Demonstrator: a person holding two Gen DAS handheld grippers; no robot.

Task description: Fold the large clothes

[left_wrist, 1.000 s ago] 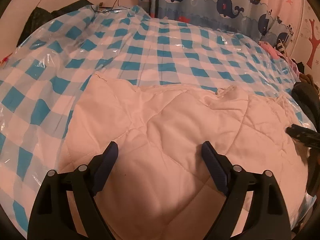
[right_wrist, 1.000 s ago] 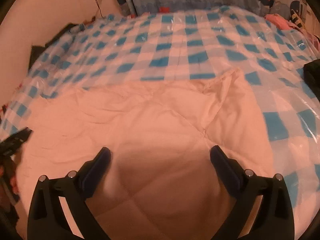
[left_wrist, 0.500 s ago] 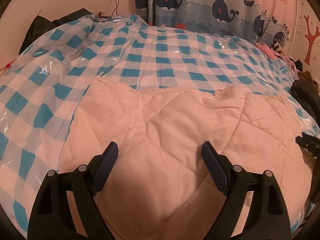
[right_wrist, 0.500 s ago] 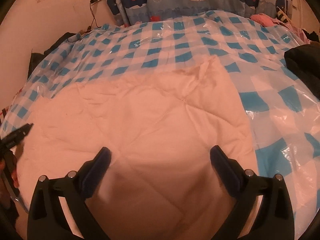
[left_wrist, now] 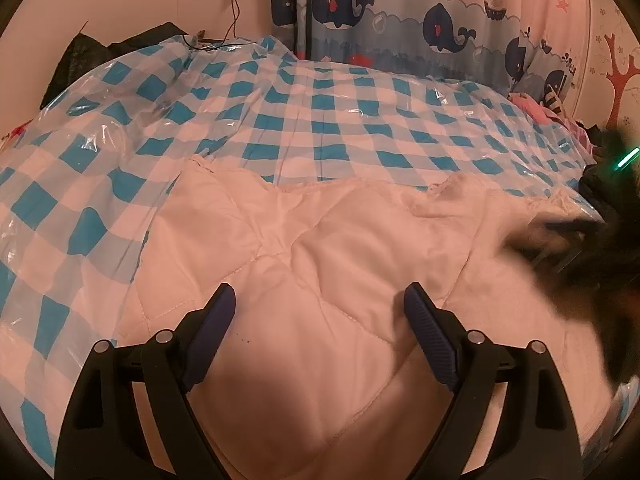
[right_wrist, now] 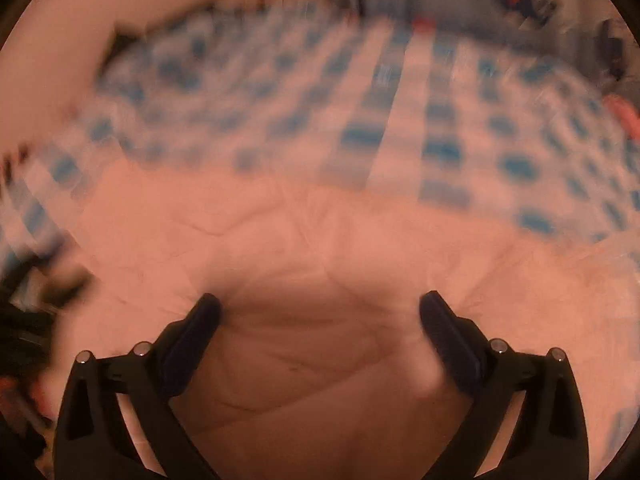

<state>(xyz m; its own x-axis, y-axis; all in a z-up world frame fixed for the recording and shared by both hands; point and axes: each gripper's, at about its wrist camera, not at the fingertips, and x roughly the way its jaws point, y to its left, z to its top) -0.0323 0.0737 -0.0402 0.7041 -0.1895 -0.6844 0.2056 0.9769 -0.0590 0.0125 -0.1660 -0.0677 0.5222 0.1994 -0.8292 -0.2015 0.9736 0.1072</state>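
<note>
Both sets of jaws spread wide, nothing pinched: left gripper (left_wrist: 319,304) and right gripper (right_wrist: 320,314) hover over the pale quilted garment (left_wrist: 320,264) lying on the blue-checked plastic sheet (left_wrist: 280,120). Risk here: puffy fabric could slip a shallow bite, or the slick sheet gets grabbed too.

Under the left gripper (left_wrist: 319,300) lies a quilt (left_wrist: 320,264) of soft matt cloth, stitched in diamonds and lightly creased. Beyond its far edge a sheet (left_wrist: 320,120) of glossy clear plastic, wrinkled and glinting, covers blue-checked cloth. The gripper fingers (left_wrist: 430,336) are matt black plastic with ribbed dark-blue pads and small shiny metal pins. Further off hangs a printed cloth curtain (left_wrist: 400,24).
</note>
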